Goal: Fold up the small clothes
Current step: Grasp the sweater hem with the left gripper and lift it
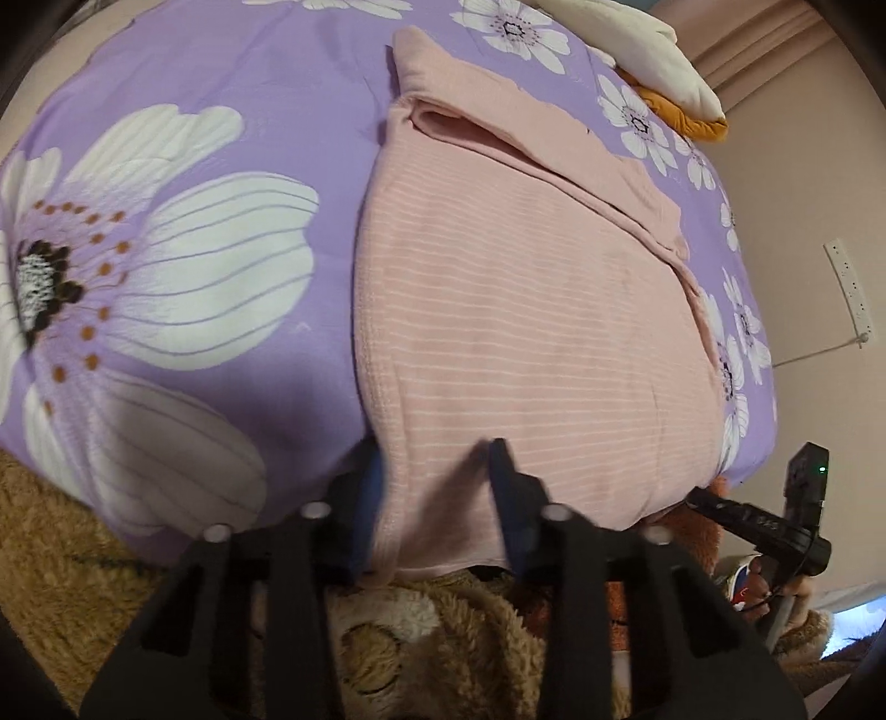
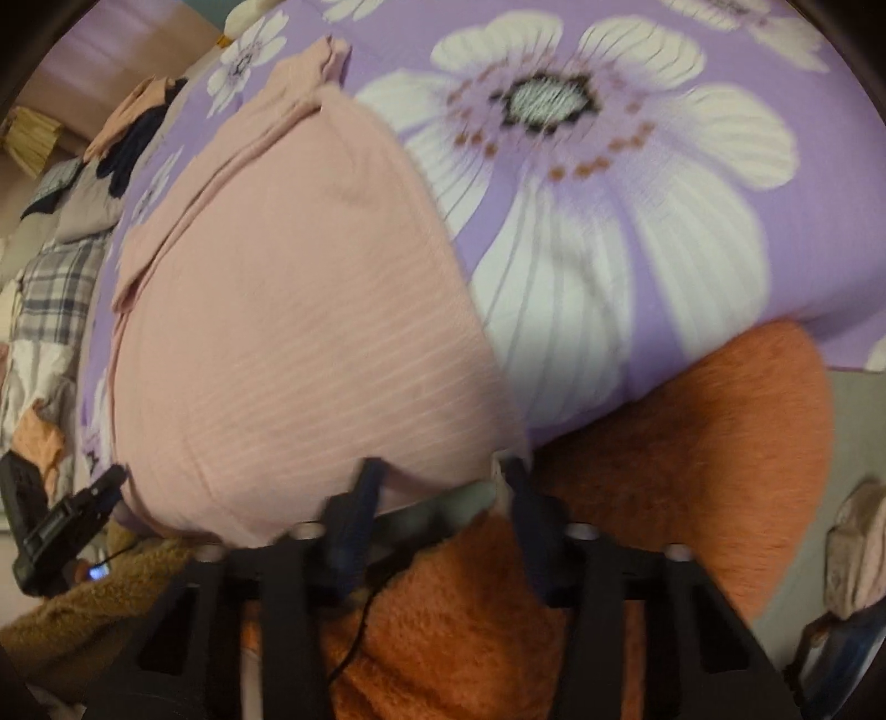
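Note:
A pink striped garment [image 1: 526, 310] lies spread on a purple flowered bedsheet [image 1: 221, 138], its sleeves folded in at the far end. My left gripper [image 1: 437, 459] is open, its jaws straddling the garment's near left hem corner. My right gripper [image 2: 437, 471] is open at the garment's [image 2: 288, 310] near right hem corner, one finger on each side of the hem edge. The right gripper also shows at the right edge of the left wrist view [image 1: 775, 520], and the left gripper at the left edge of the right wrist view [image 2: 72, 515].
The sheet [image 2: 637, 249] ends just below the hem. A tan fleece [image 1: 415, 637] and an orange fleece [image 2: 692, 443] lie under my grippers. A white pillow [image 1: 637, 44] sits at the far end. Checked and dark clothes [image 2: 50, 288] pile at the left.

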The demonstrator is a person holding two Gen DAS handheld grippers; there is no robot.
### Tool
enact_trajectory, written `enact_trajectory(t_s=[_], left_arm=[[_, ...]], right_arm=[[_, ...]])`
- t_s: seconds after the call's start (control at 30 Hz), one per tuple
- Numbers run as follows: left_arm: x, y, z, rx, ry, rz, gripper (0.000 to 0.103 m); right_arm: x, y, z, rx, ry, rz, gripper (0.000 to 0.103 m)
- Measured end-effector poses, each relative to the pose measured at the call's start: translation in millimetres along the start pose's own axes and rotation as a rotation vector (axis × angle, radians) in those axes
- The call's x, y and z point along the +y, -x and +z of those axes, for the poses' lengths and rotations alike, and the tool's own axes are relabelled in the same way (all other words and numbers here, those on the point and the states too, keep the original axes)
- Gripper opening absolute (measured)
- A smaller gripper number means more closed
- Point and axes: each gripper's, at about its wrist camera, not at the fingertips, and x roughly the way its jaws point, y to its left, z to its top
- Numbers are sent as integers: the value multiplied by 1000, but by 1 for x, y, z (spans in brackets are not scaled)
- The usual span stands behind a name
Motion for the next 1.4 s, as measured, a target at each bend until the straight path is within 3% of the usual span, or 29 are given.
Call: enact_trajectory(t_s=[0.03, 0.07, 0.2, 0.43, 0.63, 0.77, 0.93, 1.13, 1.33, 1.4], left_arm=[[0, -1, 0, 1, 0, 9, 16], [0, 0, 1, 2, 1, 1, 11], [-4, 3, 3, -6, 24, -10, 8], [-21, 34, 16, -84, 11, -76, 7], [-31, 57, 40, -178, -9, -167, 7], [-37, 60, 64, -231, -19, -165, 7], [-28, 45, 94, -236, -13, -100, 7], [-15, 0, 123, -166, 22, -45, 8], [-10, -34, 128, -82, 23, 28, 11], [-10, -31, 126, -93, 22, 25, 10]], right_arm=[[2, -3, 1, 9, 7, 14, 10], [7, -5, 2, 21, 26, 40, 4], [26, 5, 0, 9, 115, 7, 4], [52, 58, 14, -108, 171, 140, 3], [62, 73, 41, -178, 191, 225, 3], [68, 76, 68, -226, 189, 256, 3], [65, 71, 93, -267, 180, 207, 3], [58, 27, 129, -224, 130, 129, 3], [48, -11, 139, -153, 95, 65, 3], [47, -11, 137, -154, 96, 64, 3]])
